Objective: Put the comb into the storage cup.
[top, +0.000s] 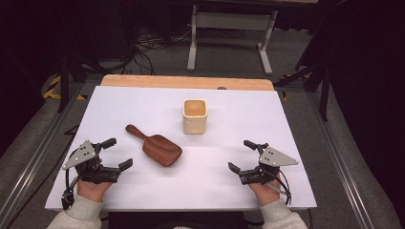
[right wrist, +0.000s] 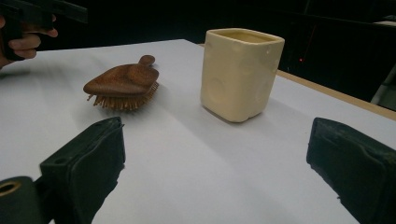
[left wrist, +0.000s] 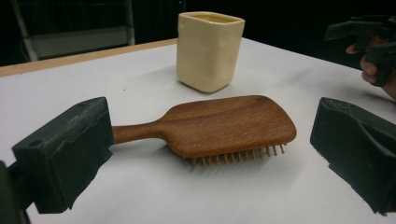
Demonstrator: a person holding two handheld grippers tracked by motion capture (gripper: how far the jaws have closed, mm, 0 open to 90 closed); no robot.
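Note:
A brown wooden hairbrush [top: 156, 147] lies bristles-down on the white table [top: 143, 102], its handle pointing to the far left. Behind it to the right stands an upright cream square cup [top: 195, 116]. My left gripper [top: 117, 153] rests open near the front left, just left of the brush, with nothing between its fingers. From the left gripper view the hairbrush [left wrist: 215, 123] lies straight ahead with the cup [left wrist: 208, 50] beyond. My right gripper [top: 241, 155] is open at the front right, empty. Its view shows the cup [right wrist: 240, 72] ahead and the hairbrush [right wrist: 125, 81] farther left.
A bare wooden strip [top: 186, 82] runs along the table's far edge. Beyond it stands a white metal frame [top: 231, 36] on the floor, with cables and dark stands at the left. Open table surface lies between the two grippers.

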